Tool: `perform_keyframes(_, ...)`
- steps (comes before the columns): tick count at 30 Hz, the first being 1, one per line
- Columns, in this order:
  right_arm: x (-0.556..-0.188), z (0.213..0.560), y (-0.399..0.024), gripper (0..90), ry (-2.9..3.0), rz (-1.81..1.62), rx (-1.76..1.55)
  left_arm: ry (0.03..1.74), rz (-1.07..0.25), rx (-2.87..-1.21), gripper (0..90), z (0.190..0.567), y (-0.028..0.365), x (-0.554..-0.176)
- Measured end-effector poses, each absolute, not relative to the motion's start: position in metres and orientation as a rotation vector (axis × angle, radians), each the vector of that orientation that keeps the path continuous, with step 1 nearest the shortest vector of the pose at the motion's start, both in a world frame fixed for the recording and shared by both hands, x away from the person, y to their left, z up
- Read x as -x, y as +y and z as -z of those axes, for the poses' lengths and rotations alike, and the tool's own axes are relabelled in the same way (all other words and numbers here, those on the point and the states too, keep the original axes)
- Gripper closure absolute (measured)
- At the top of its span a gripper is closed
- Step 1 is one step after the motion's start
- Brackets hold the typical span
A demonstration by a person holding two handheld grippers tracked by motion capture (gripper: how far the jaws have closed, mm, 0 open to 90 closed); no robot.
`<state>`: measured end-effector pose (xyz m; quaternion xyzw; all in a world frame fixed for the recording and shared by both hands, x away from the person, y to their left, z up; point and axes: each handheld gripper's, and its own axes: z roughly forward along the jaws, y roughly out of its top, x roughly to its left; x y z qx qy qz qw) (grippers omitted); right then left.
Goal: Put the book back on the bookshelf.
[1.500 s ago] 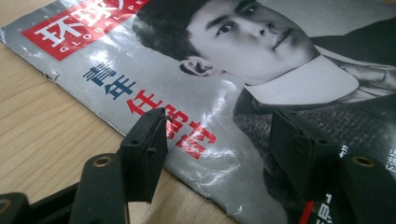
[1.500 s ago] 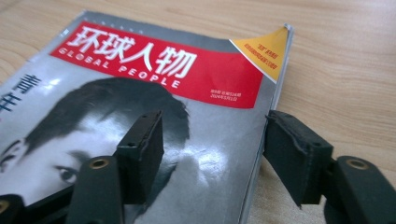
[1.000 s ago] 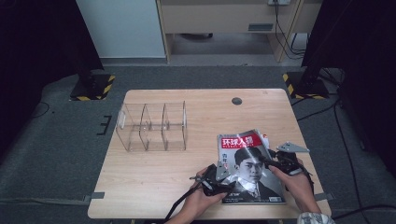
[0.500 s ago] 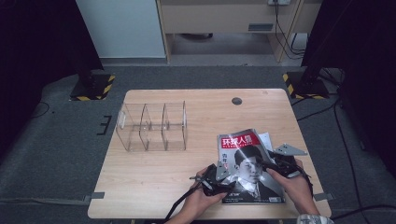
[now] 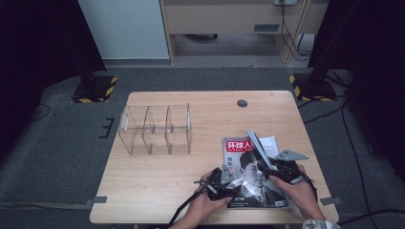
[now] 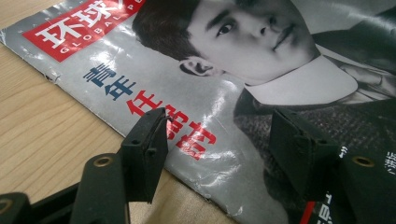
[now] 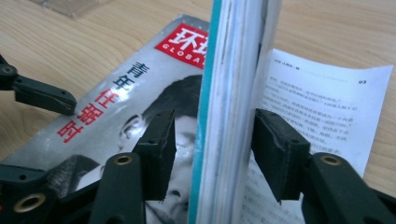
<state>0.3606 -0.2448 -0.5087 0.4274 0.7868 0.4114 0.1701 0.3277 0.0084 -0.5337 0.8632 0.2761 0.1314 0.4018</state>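
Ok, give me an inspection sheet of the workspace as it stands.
Surface: wooden table, bare apart from the job's things; a round port near the far edge.
Job's things: magazine at the near right, cover up, its right-hand pages lifted on edge; clear organizer, three compartments, nothing in them.
Clutter: nothing seen.
Grippers: left claw open over the cover's near left part. Right claw straddles the lifted pages; its jaws have just been opening, and the left pad stands off the paper.
Cables: a black cable trails from the left claw; more cables on the floor at the right.
Surroundings: grey floor, two striped stand bases.
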Motion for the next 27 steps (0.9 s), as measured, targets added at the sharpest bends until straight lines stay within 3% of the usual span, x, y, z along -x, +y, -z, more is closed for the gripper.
perform_keyframes(3,-0.363,0.511,-0.247,43.9,2.238,-1.144,-1.253,0.698,-0.333,-2.182,36.6,0.534,0.008,-0.328)
perform_keyframes(9,-0.366,0.517,-0.249,44.2,2.277,-1.092,-1.282,0.7,-0.332,-2.181,36.7,0.534,0.008,-0.328)
perform_keyframes(15,-0.368,0.521,-0.255,60.7,2.311,-1.092,-1.31,0.705,-0.329,-2.18,37.2,0.534,0.007,-0.33)
perform_keyframes(23,-0.369,0.524,-0.253,57.1,2.343,-1.066,-1.305,0.703,-0.328,-2.18,37.5,0.534,0.007,-0.331)
perform_keyframes(27,-0.371,0.522,-0.254,65.5,2.345,-1.058,-1.309,0.703,-0.327,-2.18,37.5,0.534,0.007,-0.331)
